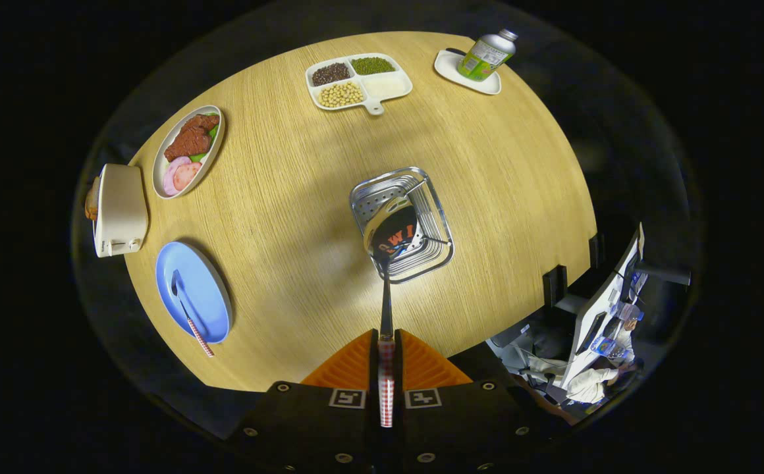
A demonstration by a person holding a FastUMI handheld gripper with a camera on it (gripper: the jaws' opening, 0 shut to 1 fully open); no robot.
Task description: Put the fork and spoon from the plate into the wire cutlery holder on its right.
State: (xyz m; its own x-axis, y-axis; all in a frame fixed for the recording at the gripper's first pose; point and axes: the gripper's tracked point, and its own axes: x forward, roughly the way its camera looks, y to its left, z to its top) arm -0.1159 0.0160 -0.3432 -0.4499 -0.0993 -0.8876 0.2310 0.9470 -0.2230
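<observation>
Gripper view showed my tool (386, 345) clenched on the spoon (387, 263), its checked handle partly hidden between the orange fingers (421, 362), bowl over the wire cutlery holder (425, 197). The fork (184, 306) lay on the blue plate (207, 309), far left on the wooden counter (487, 164).

Gripper (386, 342) points down twd the tabletop (487, 171), high above it. Orange fingers (349, 365) closed tight, near-parallel, clamped on spoon (388, 263) handle w/ both pads pressing. Spoon sticks straight out ahead of jaws, bowl end over the holder (428, 210).
</observation>
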